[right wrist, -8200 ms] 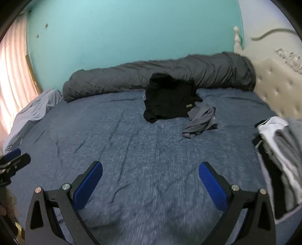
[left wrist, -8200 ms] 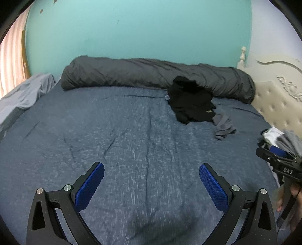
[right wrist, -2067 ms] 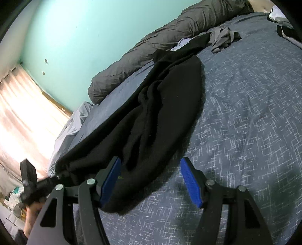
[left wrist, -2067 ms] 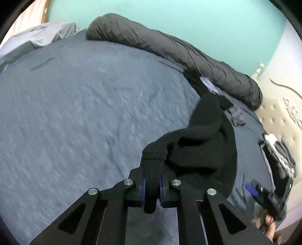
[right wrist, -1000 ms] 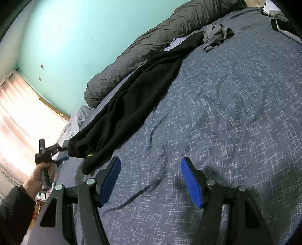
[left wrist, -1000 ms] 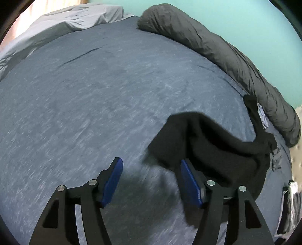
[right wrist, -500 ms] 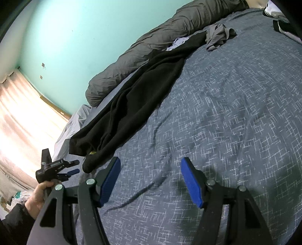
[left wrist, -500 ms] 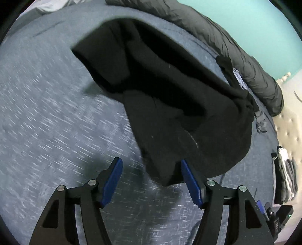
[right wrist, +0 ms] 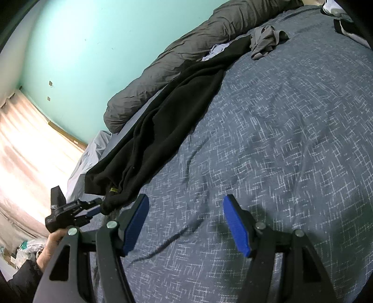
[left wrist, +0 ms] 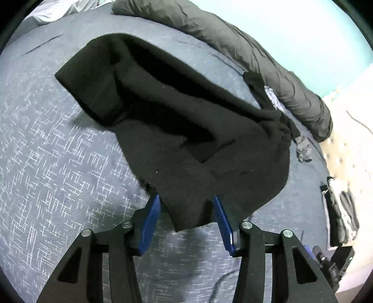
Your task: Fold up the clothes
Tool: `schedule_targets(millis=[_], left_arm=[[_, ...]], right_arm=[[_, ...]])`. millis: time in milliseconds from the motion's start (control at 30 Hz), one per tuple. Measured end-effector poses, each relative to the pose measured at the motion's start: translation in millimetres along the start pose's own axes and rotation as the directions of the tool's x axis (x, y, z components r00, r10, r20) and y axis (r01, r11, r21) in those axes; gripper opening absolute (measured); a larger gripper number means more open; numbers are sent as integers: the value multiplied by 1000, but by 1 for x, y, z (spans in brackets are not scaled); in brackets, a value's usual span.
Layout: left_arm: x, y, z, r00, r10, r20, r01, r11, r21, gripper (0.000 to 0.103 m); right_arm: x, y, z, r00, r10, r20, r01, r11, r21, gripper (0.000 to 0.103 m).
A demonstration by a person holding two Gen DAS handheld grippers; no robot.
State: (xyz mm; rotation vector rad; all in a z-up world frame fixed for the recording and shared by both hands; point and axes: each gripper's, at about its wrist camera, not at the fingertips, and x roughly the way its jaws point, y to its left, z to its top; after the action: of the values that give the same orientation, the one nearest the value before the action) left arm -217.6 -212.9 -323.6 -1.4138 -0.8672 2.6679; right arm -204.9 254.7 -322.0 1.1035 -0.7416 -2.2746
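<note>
My left gripper is closing around the near corner of the black garment — pads not pressing yet. That garment sprawls across the blue bedsheet, stretching back to the rolled grey duvet. Right of the garment, my right gripper hangs open and empty over bare sheet.

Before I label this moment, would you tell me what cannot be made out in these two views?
- Left wrist view: what kind of garment the black garment is; it lies bunched in dark folds.
- Left wrist view: whether the closing left gripper already pinches its hem; the fabric hides the pad faces.
- Right wrist view: the stacked clothes, cut off by the top edge.
- Left wrist view: the right gripper, small at the rim.
</note>
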Motion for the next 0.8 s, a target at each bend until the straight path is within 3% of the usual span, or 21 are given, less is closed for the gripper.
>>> schedule_targets(millis=[167, 267, 367, 500, 600, 800], left_arm=[[8, 0, 4, 1000, -30, -5, 30, 999, 11, 53], [35, 0, 1, 998, -9, -55, 8, 1000, -6, 53], [36, -1, -2, 999, -2, -43, 2, 1000, 0, 51], [34, -16, 1, 999, 21, -33, -19, 998, 67, 34], [19, -28, 4, 999, 46, -7, -45, 993, 112, 3], [-48, -18, 13, 996, 48, 77, -57, 991, 122, 3]], right_arm=[[3, 2, -2, 1000, -2, -10, 2, 1000, -4, 67], [3, 2, -2, 1000, 0, -9, 0, 1000, -3, 67], [3, 1, -2, 1000, -3, -9, 3, 1000, -1, 67], [4, 1, -1, 1000, -5, -13, 5, 1000, -2, 67], [5, 2, -1, 1000, -7, -14, 7, 1000, -6, 67], [2, 4, -2, 999, -35, 11, 36, 998, -43, 67]])
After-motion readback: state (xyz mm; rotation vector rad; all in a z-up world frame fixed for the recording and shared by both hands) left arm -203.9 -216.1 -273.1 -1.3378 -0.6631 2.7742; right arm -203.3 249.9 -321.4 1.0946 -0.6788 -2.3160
